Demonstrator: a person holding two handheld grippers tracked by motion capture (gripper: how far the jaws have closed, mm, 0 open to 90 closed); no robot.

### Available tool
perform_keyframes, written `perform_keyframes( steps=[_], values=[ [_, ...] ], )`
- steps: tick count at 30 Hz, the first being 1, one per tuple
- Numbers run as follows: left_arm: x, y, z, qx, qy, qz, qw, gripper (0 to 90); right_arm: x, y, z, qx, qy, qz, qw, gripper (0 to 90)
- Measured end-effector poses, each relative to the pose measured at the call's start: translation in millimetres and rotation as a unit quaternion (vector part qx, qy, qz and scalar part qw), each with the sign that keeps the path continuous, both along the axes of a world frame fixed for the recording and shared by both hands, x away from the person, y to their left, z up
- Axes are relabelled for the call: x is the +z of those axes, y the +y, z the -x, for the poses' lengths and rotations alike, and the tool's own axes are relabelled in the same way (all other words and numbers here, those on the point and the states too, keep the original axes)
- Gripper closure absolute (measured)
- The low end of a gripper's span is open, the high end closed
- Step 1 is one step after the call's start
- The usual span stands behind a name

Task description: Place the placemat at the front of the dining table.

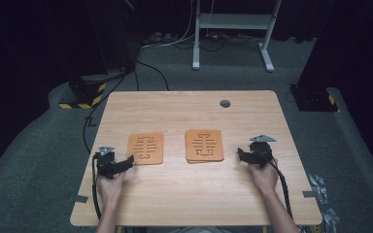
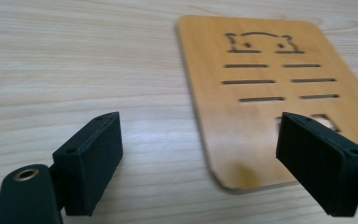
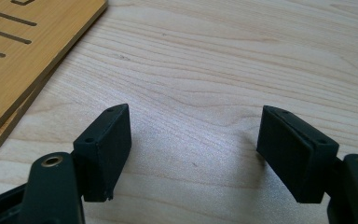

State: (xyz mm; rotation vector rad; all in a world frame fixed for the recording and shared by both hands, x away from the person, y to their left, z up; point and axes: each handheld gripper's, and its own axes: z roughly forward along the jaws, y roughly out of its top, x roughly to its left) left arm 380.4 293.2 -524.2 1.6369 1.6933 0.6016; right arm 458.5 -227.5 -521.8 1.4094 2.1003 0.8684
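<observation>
Two flat orange-brown wooden boards with cut-out slots lie on the light wooden table [image 1: 194,194]. The left board [image 1: 145,148] [image 2: 261,93] is a single sheet. The right board [image 1: 204,145] [image 3: 9,56] rests on another like it, whose edge shows beneath. My left gripper [image 1: 128,161] [image 2: 198,126] is open at the left board's near corner, one jaw over the corner and the other over bare table, with nothing gripped. My right gripper [image 1: 240,154] [image 3: 194,114] is open over bare table, just right of the stacked boards.
A grey round grommet [image 1: 225,103] sits in the table's far side. Beyond the table on the grey floor stand a white frame [image 1: 233,22], loose cables and a black base with yellow-black stripes [image 1: 85,94]. Bare tabletop lies between the hands.
</observation>
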Motion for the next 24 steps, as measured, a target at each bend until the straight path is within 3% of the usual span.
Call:
perform_keyframes(
  steps=[6, 7, 10, 14, 16, 24],
  values=[
    [-2.7, 6.6, -0.1, 0.025, 0.001, -0.021, 0.9995, 19.4, 0.0, -0.1, 0.0, 0.0, 0.0, 0.0, 1.0, 25.8],
    [-3.5, 7.1, -1.2, 0.032, 0.001, -0.036, 0.9988, 20.1, 0.0, -0.3, -0.1, 0.001, -0.001, 0.001, 1.0, 25.8],
    [-3.8, 7.4, -2.6, 0.037, 0.003, -0.051, 0.998, 20.9, 0.0, -0.2, -0.1, 0.001, -0.001, 0.001, 1.0, 25.8],
    [-4.0, 9.4, -5.5, 0.04, 0.004, -0.056, 0.9976, 21.9, 0.0, -0.3, 0.0, 0.0, -0.001, 0.001, 1.0, 25.8],
    [-4.1, 5.9, -7.5, 0.042, 0.01, -0.081, 0.9958, 24.3, 0.0, -0.3, 0.0, 0.0, 0.0, 0.001, 1.0, 25.8],
    [-4.2, 5.9, -7.5, 0.042, 0.01, -0.081, 0.9958, 24.3, 0.0, -0.4, -0.1, 0.001, 0.0, 0.0, 1.0, 25.8]
  ],
)
